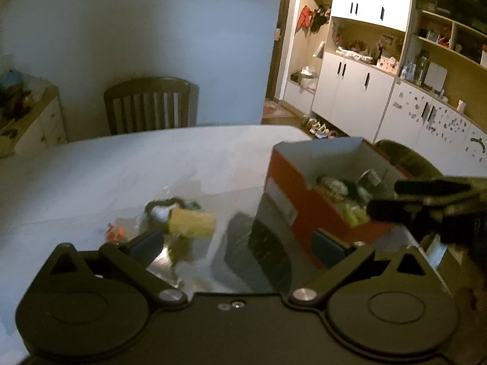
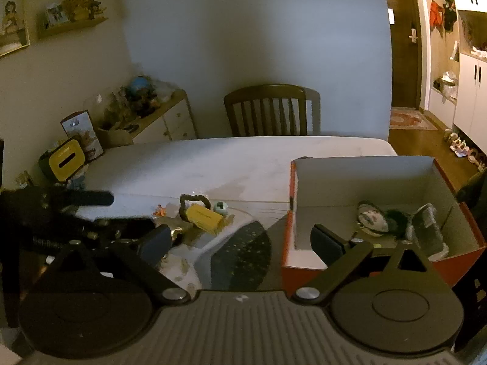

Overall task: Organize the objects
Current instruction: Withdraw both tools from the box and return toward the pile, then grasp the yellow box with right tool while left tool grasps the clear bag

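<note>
Left gripper (image 1: 240, 246): fingers spread wide, holding nothing, hovering over the near part of the bench (image 1: 121, 164).
Right gripper (image 2: 240, 243): also spread wide and empty, poised near the box's near-left corner; its right finger (image 2: 327, 243) overlaps the box's near wall in the right wrist view.
Box (image 2: 365, 182): orange outside, pale inside, open-topped, standing on the right side of the bench, just right of both grippers.
Box contents: a round pale item (image 2: 373, 217), a dark clump and a grey wrapped piece (image 2: 427, 228) lie at the box's near-right; the blur keeps me from naming them.
Yellow block (image 1: 191, 222): lies on the bench just beyond the left gripper's left finger (image 1: 149, 241), tilted, apart from both fingers.
Dark looped band (image 2: 194, 200): lies behind the yellow block, touching or overlapping it.
Small green-white ball (image 2: 220, 207): just right of the block, toward the far side.
Orange scrap (image 1: 117, 232): left of the block, near the left finger.
Dark mat (image 2: 243, 252): lies between the loose items and the box.
Chair (image 2: 271, 109): at the bench's far edge.
</note>
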